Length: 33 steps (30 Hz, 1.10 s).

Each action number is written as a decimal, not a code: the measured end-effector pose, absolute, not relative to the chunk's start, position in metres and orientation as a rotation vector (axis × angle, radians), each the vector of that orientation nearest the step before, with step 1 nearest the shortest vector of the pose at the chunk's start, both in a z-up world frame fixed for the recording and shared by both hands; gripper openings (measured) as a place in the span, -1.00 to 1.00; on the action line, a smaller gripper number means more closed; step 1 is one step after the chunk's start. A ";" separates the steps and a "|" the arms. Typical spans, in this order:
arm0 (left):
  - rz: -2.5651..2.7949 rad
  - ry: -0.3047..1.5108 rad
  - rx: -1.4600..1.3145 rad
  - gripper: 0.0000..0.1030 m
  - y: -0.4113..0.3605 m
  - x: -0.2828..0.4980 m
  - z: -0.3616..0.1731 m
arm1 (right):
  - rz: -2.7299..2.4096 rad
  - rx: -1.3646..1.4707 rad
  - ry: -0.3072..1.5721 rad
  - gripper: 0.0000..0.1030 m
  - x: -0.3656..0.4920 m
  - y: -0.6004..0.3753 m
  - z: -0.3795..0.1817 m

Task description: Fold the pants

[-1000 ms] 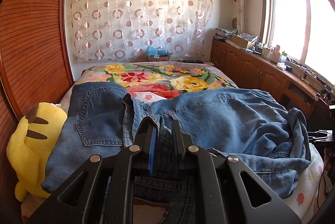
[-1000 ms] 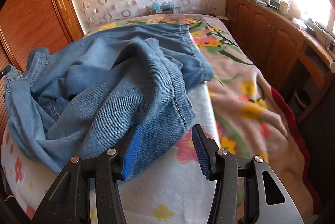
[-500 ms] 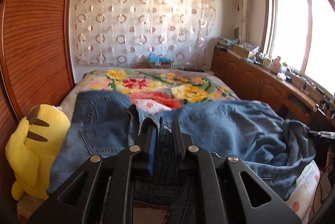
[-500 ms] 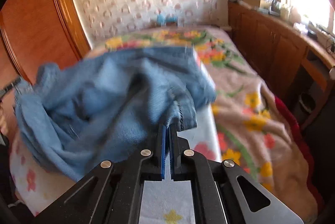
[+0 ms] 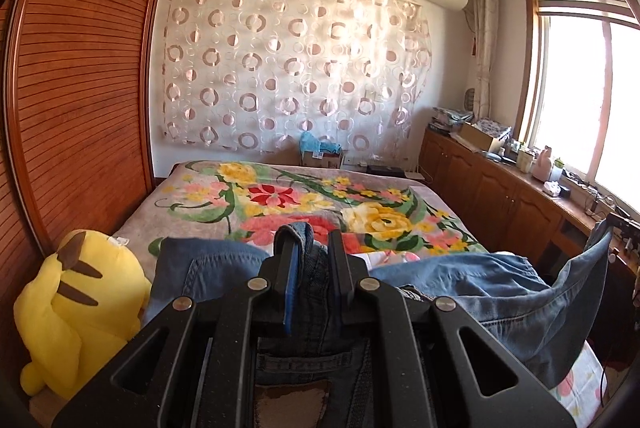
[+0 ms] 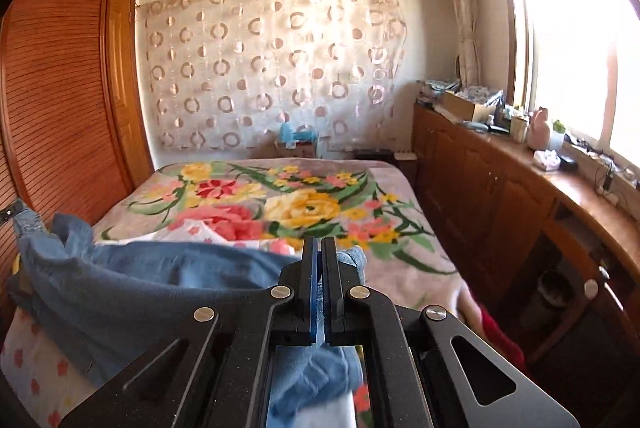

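Blue denim jeans hang stretched between my two grippers above the flowered bed. My left gripper is shut on the waistband, a fold of denim sticking up between its pads. In the right wrist view the jeans sag to the left, and my right gripper is shut on a leg hem, whose light blue cloth shows beside and below the fingers. At the right edge of the left wrist view, the lifted hem rises toward the other gripper.
A yellow plush toy sits at the bed's left edge against the slatted wooden wardrobe. A wooden cabinet with clutter runs under the window on the right. A patterned curtain covers the far wall.
My right gripper went from open around the hem to shut on it, then lifted it clear of the bed. My left gripper rose with the waistband, so less of the jeans lies on the bed.
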<state>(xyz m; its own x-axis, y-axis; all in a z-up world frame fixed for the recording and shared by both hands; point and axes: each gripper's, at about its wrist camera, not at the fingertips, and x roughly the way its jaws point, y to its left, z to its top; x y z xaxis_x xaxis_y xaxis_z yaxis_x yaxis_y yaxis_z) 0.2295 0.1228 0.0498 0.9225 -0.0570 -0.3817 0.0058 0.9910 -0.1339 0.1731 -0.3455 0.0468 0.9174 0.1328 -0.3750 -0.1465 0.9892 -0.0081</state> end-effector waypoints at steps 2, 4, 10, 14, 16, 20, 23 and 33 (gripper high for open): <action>-0.025 0.395 -0.126 -0.72 0.124 0.238 0.050 | 0.130 -0.048 0.367 -0.98 0.180 -0.343 0.048; -0.020 0.397 -0.128 -0.72 0.125 0.246 0.050 | 0.118 -0.056 0.350 -0.98 0.184 -0.333 0.046; -0.005 0.419 -0.122 -0.72 0.132 0.269 0.046 | 0.087 -0.079 0.336 -0.99 0.207 -0.312 0.021; 0.004 0.462 -0.123 -0.72 0.136 0.286 0.033 | 0.066 -0.114 0.365 -0.99 0.229 -0.300 0.012; 0.009 0.486 -0.127 -0.72 0.138 0.293 0.025 | 0.060 -0.142 0.397 -0.99 0.244 -0.291 0.007; 0.021 0.526 -0.128 -0.71 0.141 0.300 0.011 | 0.058 -0.191 0.466 -0.99 0.266 -0.275 -0.019; 0.022 0.559 -0.117 -0.70 0.141 0.303 0.004 | 0.063 -0.200 0.503 -0.99 0.273 -0.269 -0.030; 0.024 0.565 -0.063 0.12 0.138 0.293 0.006 | 0.026 -0.221 0.546 -0.99 0.296 -0.265 -0.021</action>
